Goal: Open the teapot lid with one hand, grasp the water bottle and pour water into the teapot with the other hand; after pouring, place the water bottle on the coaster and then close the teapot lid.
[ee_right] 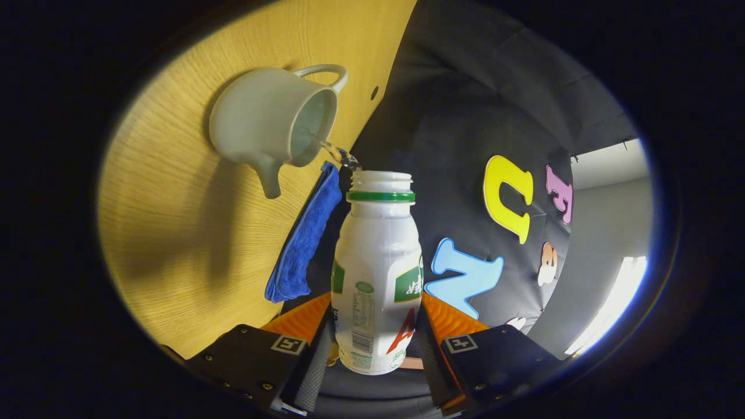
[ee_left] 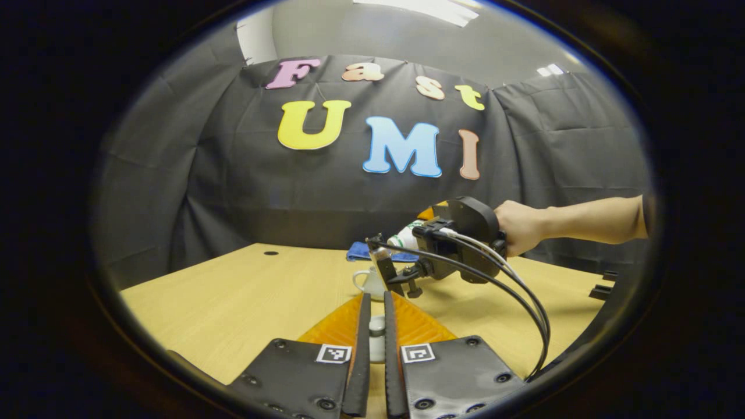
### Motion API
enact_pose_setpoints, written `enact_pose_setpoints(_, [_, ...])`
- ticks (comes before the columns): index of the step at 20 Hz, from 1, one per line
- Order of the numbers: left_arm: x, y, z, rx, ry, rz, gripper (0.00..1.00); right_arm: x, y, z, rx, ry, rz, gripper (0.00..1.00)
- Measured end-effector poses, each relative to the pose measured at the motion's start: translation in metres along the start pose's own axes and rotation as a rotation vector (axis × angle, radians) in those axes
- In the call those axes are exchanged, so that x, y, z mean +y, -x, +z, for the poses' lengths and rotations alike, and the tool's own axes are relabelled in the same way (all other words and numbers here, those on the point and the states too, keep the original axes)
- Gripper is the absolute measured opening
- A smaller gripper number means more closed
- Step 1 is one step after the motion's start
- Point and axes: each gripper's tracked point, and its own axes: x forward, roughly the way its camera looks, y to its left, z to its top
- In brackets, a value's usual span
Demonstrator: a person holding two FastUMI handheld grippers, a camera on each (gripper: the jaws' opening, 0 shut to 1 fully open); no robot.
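The left gripper (ee_left: 376, 326) sits at 6 o'clock in the left gripper view, its fingers (ee_left: 362, 337) drawn close and pinching the small white lid (ee_left: 377, 334) between them, above the table (ee_left: 233, 302). Past it, toward 12 o'clock, stands the open teapot (ee_left: 368, 281), with the right gripper (ee_left: 401, 279) and the hand (ee_left: 520, 227) holding it at about 2 o'clock, tipped over the pot. A blue cloth (ee_left: 358, 251) lies just behind the teapot. In the right gripper view the right gripper (ee_right: 375, 349) at 6 o'clock clamps both fingers (ee_right: 314, 364) on the bottle (ee_right: 377, 273), which is uncapped and tilted, its mouth pointing to 12 o'clock. A thin stream of water (ee_right: 337, 154) runs from the mouth into the teapot (ee_right: 268, 122) at 11 o'clock. The cloth (ee_right: 305, 238) lies between bottle and teapot, at about 9 o'clock from the bottle.
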Motion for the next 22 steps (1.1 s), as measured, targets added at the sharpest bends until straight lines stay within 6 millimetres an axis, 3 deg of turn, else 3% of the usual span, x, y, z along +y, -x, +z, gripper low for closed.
enact_pose_setpoints(9, [-0.001, 0.002, 0.003, -0.007, -0.035, -0.002, 0.22, 0.011, 0.009, 0.014, -0.027, 0.059, -0.010, 0.71])
enact_pose_setpoints(20, [0.000, 0.005, 0.007, -0.020, -0.037, 0.016, 0.22, 0.003, 0.004, 0.017, -0.049, 0.051, -0.055, 0.71])
enact_pose_setpoints(22, [0.001, 0.006, 0.010, -0.027, -0.034, 0.021, 0.17, 0.004, 0.003, 0.019, -0.061, 0.037, -0.062, 0.71])
